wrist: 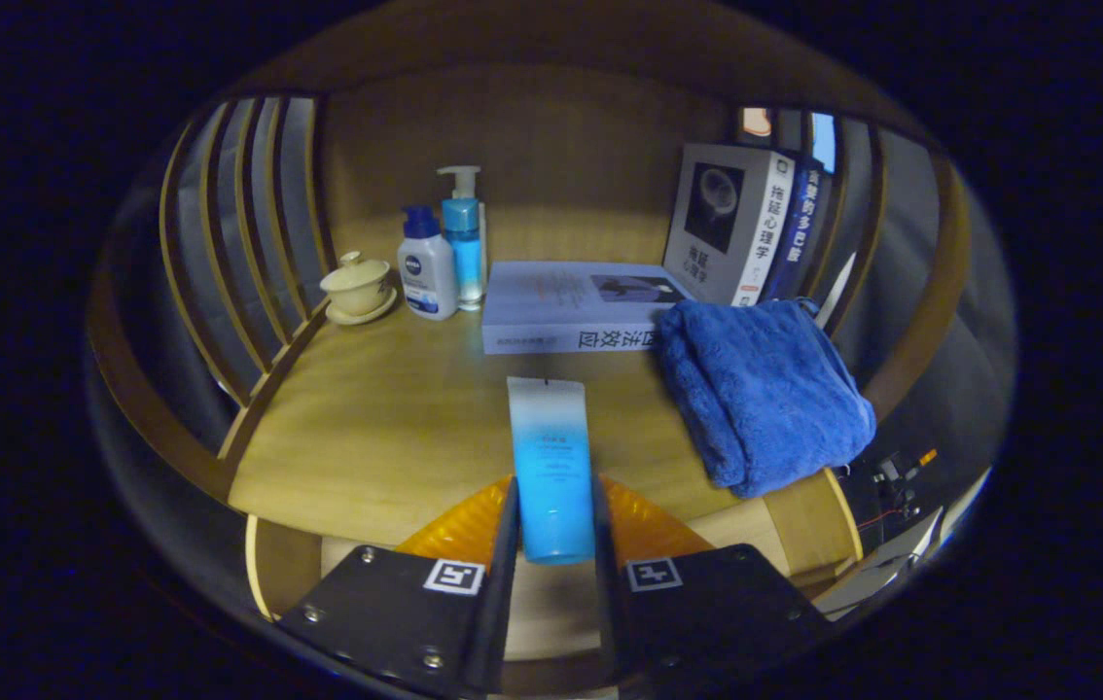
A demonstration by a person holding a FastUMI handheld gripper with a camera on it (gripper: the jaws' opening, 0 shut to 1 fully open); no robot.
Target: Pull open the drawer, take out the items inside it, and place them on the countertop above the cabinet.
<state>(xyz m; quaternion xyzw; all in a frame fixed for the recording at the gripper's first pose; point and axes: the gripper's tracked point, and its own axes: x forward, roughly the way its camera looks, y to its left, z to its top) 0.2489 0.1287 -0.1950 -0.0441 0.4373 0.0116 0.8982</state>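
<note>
Hand-held gripper clamped on one blue tube; countertop holds three books, two bottles

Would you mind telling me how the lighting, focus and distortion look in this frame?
Gripper view: dim, warm light; the wooden countertop shows a soft sheen, no harsh glare. Fisheye distortion bows the side slats and counter edge. The blue tube gripped between the fingers is fairly sharp, as are the blue towel and flat book; the rim darkens.
</note>
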